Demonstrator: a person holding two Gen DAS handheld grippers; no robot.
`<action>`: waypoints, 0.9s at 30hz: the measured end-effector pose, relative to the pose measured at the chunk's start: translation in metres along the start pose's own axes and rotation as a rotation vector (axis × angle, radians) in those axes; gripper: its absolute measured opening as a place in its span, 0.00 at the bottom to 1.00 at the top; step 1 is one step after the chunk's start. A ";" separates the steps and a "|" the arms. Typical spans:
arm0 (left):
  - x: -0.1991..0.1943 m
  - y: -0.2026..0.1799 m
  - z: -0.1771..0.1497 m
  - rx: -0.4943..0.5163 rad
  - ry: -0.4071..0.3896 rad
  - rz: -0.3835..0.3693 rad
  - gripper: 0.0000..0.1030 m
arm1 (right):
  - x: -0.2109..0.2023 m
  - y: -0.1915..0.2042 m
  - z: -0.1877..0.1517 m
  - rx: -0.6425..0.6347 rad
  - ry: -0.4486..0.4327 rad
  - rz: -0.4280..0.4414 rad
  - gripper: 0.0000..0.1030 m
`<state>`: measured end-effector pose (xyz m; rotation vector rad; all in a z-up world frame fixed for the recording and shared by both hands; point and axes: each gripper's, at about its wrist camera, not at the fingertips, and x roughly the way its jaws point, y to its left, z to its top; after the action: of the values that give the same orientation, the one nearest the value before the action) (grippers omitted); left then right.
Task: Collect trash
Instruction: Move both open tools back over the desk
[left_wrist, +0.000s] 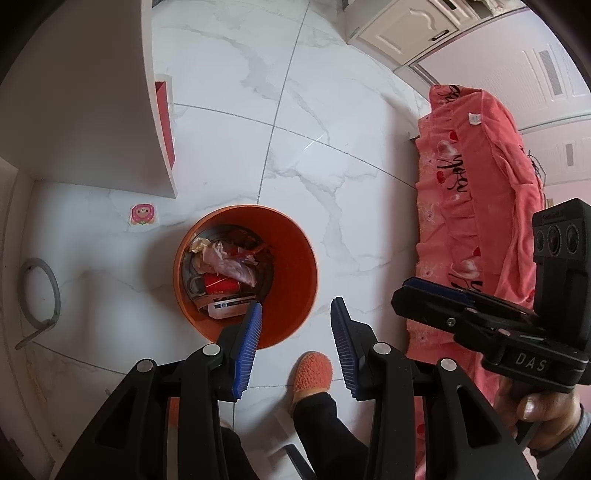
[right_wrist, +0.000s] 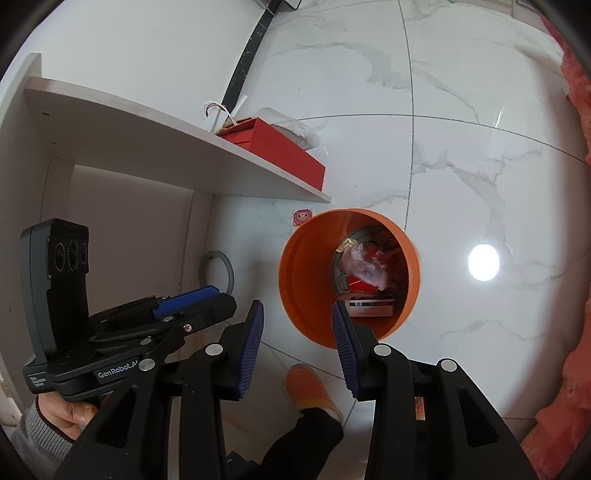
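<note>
an orange bin (left_wrist: 295, 266) stands on the white marble floor (left_wrist: 332, 110), just ahead of and below both grippers. inside it lies trash (left_wrist: 225, 266): crumpled pale paper, red wrappers, a red can-like item and a small white printed box at the near side.

the left gripper (left_wrist: 295, 332) hovers above the bin's near rim, its blue-padded fingers spread wide with nothing between them. the right gripper (right_wrist: 297, 332) hangs just to that gripper's right, also spread wide and holding nothing; the bin sits ahead of it and slightly to its right.

ahead and to the left of the left gripper, beyond the bin, a small pink cartoon sticker (left_wrist: 142, 215) lies flat on the floor, beside a white shelf (right_wrist: 147, 147) that carries a red box (right_wrist: 280, 155). to the right of the left gripper a pink cloth-covered sofa (left_wrist: 480, 203) runs alongside. the person's orange slipper (left_wrist: 313, 371) shows directly below the grippers.

judging from the empty grippers over a filled bin, a drop-off looks finished. the next move would call for finding remaining litter, perhaps the sticker, and lowering a gripper to the floor with a flat, careful pinch.
</note>
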<state>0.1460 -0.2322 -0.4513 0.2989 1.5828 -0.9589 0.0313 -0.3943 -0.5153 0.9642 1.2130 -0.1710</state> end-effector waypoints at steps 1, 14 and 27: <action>-0.006 -0.004 -0.001 0.003 -0.005 0.000 0.39 | -0.008 0.003 -0.002 -0.003 -0.006 -0.001 0.38; -0.130 -0.080 -0.036 0.104 -0.139 -0.045 0.39 | -0.142 0.066 -0.041 -0.079 -0.074 0.051 0.42; -0.294 -0.113 -0.094 0.104 -0.423 0.082 0.40 | -0.282 0.201 -0.082 -0.332 -0.265 0.139 0.44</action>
<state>0.0837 -0.1441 -0.1406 0.2144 1.1299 -0.9691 -0.0195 -0.3172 -0.1715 0.7060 0.8928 0.0141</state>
